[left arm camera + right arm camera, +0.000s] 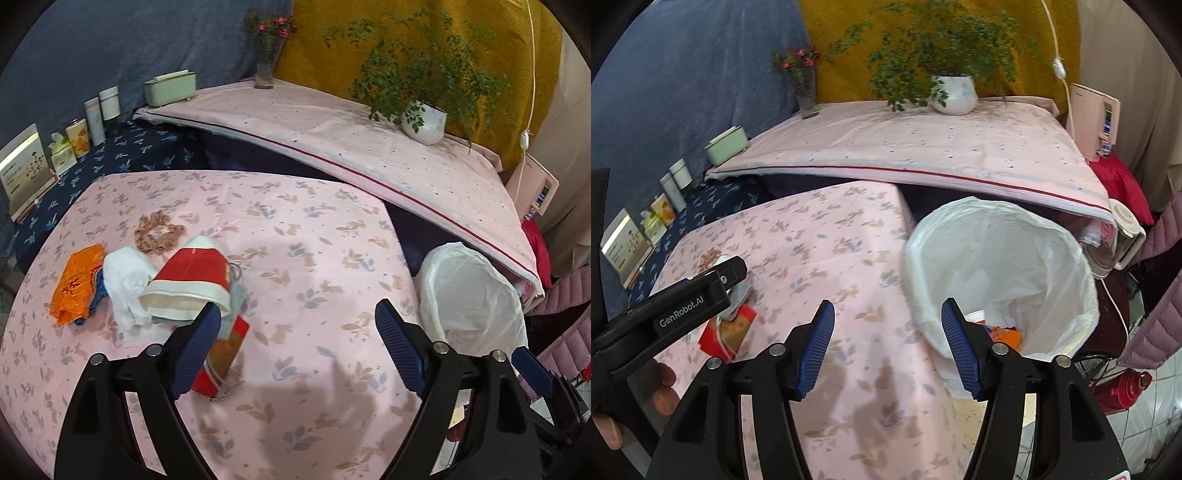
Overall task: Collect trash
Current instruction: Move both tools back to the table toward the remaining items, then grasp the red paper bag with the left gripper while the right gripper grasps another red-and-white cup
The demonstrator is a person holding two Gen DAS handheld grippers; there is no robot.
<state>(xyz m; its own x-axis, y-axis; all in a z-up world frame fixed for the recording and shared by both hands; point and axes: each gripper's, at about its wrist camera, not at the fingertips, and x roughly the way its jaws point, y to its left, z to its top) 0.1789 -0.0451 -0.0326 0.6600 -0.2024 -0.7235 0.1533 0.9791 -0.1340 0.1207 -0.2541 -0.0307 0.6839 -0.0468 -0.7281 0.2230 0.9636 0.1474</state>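
A heap of trash lies on the pink floral table [295, 258]: an orange wrapper [75, 282], white crumpled plastic [123, 286], a red and cream paper cup [192, 280] on its side, and a red packet [221, 354] close to my left finger. My left gripper [299, 314] is open and empty, just right of the heap. My right gripper [888, 317] is open and empty at the rim of the white-lined trash bin [1052, 258]. Some trash [1004, 334] lies in the bin. The left gripper's body [683, 299] shows in the right wrist view.
A brown scrunchie [157, 236] lies behind the heap. The bin [476, 291] stands at the table's right edge. A raised pink-covered shelf [332, 140] holds a potted plant [424, 122] and a flower vase [266, 62]. Boxes and jars [74, 136] line the left.
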